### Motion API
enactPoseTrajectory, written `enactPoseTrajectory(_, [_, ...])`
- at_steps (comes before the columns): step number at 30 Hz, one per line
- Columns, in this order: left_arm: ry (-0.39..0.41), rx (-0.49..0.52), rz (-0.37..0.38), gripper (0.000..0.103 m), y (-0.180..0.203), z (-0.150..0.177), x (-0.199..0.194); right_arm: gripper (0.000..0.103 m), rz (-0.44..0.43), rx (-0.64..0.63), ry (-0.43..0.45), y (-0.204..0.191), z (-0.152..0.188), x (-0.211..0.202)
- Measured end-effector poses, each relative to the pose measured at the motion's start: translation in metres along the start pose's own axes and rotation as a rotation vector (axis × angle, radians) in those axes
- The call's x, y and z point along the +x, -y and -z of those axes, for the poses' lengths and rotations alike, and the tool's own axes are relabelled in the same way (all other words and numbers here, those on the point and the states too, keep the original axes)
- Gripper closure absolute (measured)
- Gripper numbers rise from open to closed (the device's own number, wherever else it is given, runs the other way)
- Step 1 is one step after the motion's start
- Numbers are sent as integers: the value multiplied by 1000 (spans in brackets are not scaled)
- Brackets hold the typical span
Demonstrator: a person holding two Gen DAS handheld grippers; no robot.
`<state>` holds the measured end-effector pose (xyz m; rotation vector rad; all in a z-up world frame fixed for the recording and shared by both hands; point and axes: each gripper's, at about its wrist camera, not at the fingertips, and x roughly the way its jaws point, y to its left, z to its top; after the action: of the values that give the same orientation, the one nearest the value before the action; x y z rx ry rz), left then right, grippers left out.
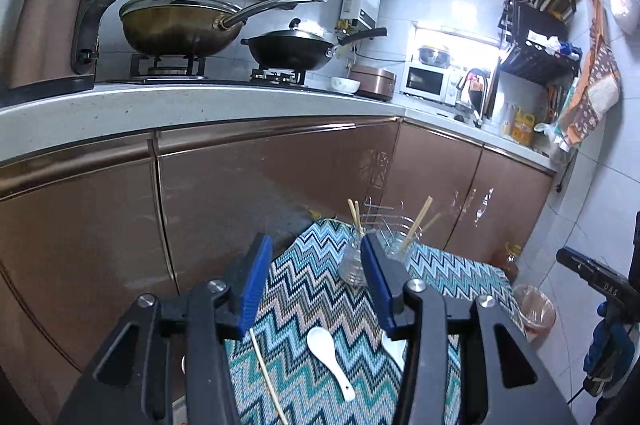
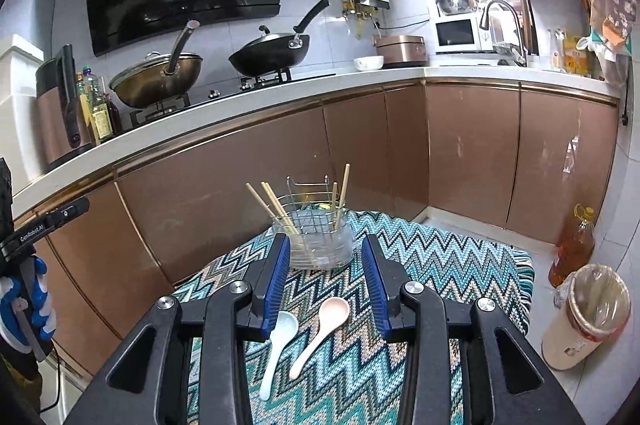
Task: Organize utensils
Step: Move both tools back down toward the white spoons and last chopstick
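Observation:
A clear utensil holder with a wire rack stands at the far side of a zigzag-patterned cloth and holds several wooden chopsticks. It also shows in the left wrist view. A pale blue spoon and a pink spoon lie on the cloth below my right gripper, which is open and empty. In the left wrist view a white spoon and a loose chopstick lie below my left gripper, also open and empty. A second spoon is partly hidden by its right finger.
Copper cabinet doors and a white counter with two woks stand behind the cloth. A lined bin and an oil bottle stand on the floor to the right. A large kettle is at left.

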<state>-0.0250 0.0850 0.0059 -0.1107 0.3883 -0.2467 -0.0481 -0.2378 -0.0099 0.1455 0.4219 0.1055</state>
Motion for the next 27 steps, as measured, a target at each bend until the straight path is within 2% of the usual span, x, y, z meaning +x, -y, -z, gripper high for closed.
enactPoseTrajectory(15, [-15,39,19,55,14,3,-34,66,6,-2,52,-4,6,-48])
enactPoseTrajectory(27, [-95,12,26,55,4,22,-18,66,22,32,20,8,18,-46])
